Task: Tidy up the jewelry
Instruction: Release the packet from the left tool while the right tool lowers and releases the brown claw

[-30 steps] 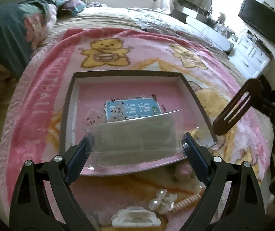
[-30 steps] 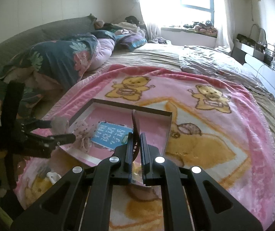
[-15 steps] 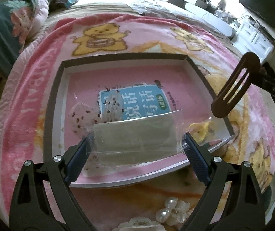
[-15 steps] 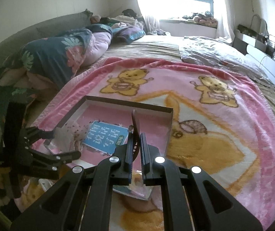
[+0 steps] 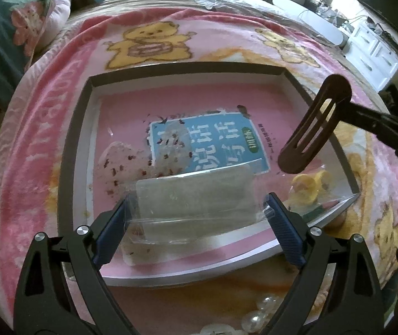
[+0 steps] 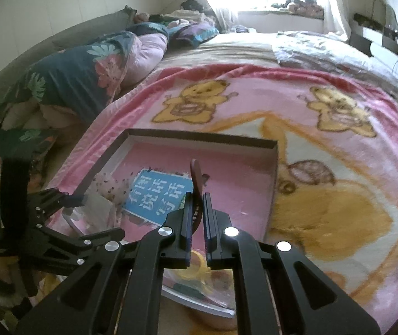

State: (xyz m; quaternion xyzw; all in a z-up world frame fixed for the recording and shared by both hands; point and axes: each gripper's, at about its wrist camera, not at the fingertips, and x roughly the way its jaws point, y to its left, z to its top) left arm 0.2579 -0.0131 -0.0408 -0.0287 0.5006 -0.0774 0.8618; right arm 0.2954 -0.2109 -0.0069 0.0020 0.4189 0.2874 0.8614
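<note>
My left gripper [image 5: 197, 199] is shut on a clear plastic packet with a grey card [image 5: 196, 192], holding it over the near part of the shallow pink box [image 5: 187, 83]. My right gripper [image 6: 197, 201] is shut on a brown snap hair clip [image 6: 197, 178], held on edge over the box; the clip also shows in the left wrist view [image 5: 314, 125]. In the box lie a clear speckled packet [image 5: 146, 162], a blue printed card [image 5: 215, 142] and a bagged yellow piece [image 5: 307, 185]. The left gripper shows in the right wrist view [image 6: 87, 217].
The box rests on a pink bear-print blanket [image 6: 324, 145] on a bed. Pearl-like hair accessories [image 5: 257, 318] lie on the blanket before the box's near wall. Floral bedding [image 6: 67, 83] is piled at the left. White drawers [image 5: 374, 53] stand at the far right.
Both grippers have moved forward and lower over the box, which now looks larger. The packet and the brown clip stay held.
</note>
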